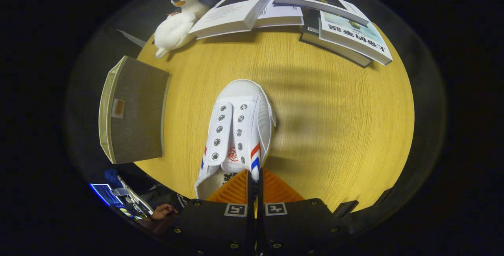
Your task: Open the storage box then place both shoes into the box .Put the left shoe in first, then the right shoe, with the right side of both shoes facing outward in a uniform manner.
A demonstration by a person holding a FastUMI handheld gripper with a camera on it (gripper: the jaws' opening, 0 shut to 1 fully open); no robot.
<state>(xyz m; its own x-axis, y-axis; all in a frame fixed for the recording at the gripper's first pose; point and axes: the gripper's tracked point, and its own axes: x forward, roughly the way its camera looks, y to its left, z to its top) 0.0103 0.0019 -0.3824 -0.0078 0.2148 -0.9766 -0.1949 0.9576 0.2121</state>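
Note:
A white canvas shoe (pixel 240 126) with red and blue stripes on its sides hangs from my gripper (pixel 255 177), toe pointing away from me over the round wooden table (pixel 334 130). My fingers (pixel 275 189) are shut on the shoe's right collar wall, next to the tongue. The grey fabric storage box (pixel 134 110) with a pale rim and a small label stands to the left of the shoe, at the table's edge. I cannot tell whether its lid is open.
A white plush bird (pixel 177 23) lies at the far left of the table. Stacked books (pixel 236 12) and more books (pixel 346 31) line the far edge. A person's hand (pixel 163 210) and a lit screen (pixel 104 193) are below the table's near-left edge.

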